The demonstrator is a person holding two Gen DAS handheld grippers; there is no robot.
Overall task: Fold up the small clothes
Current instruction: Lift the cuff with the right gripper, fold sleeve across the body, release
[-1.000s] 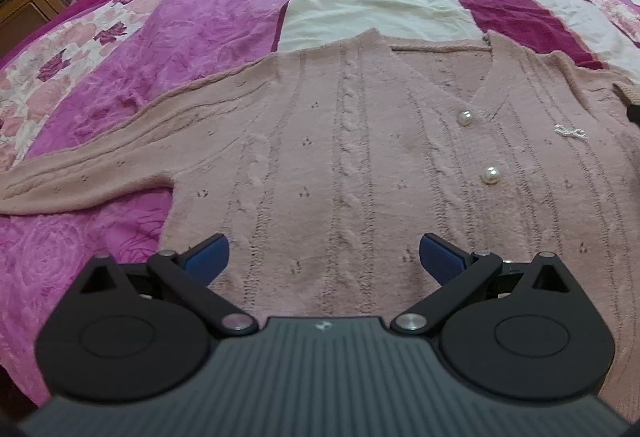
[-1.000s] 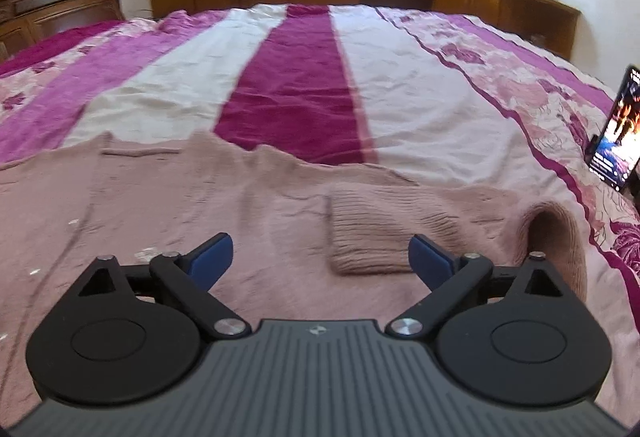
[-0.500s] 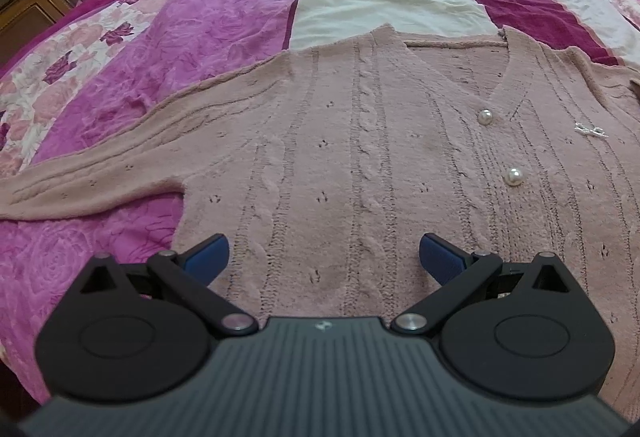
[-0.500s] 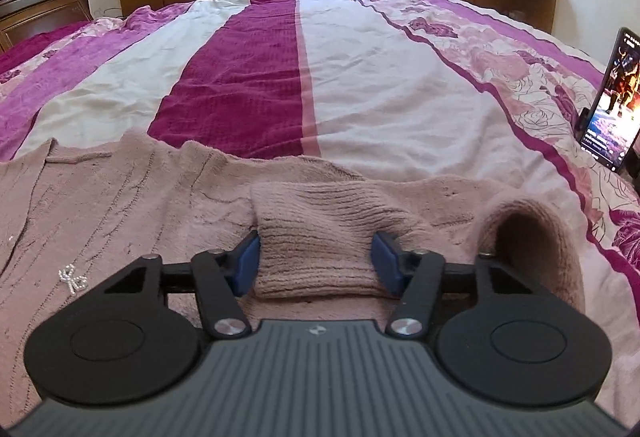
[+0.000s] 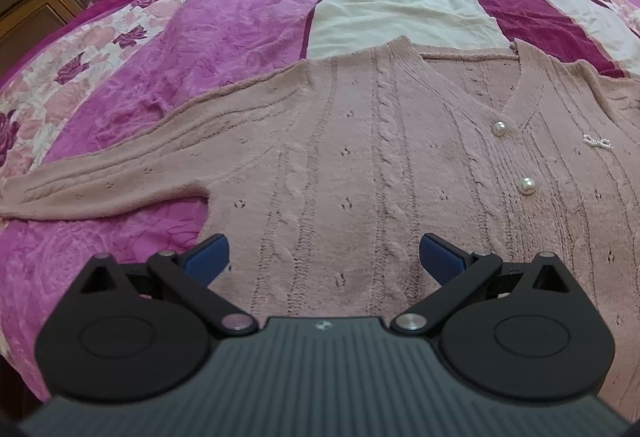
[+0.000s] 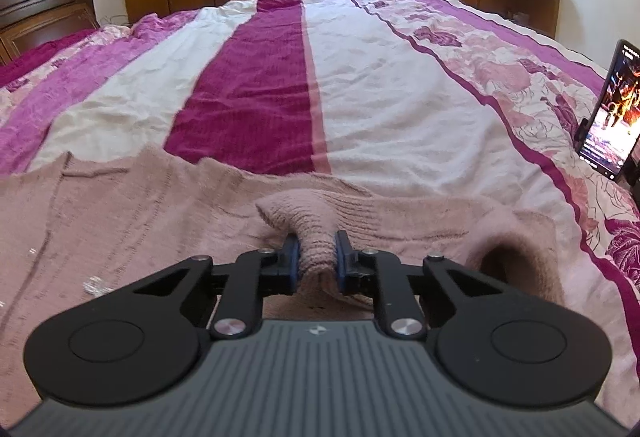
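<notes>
A pink cardigan (image 5: 360,165) lies flat, front up, on the striped bed (image 5: 240,17), neckline away from the cameras. Its one sleeve (image 5: 100,185) stretches out to the left across the magenta cover.

The left claw (image 5: 325,257) is spread wide with nothing between its blue pads (image 5: 208,257). It hangs over the cardigan's lower body, near the side where that sleeve joins; whether it touches the knit cannot be told. Two pearl buttons (image 5: 527,186) lie ahead and to its right.

The right claw (image 6: 316,263) is closed on the ribbed cuff (image 6: 312,225) of the other sleeve, the knit bunched and pinched between the pads (image 6: 291,259). This sleeve is folded in over the cardigan's body, its bend forming a rounded loop (image 6: 516,257) just right of the claw.

A phone (image 6: 612,113) with a lit screen stands at the bed's right edge, well apart from the cardigan.
</notes>
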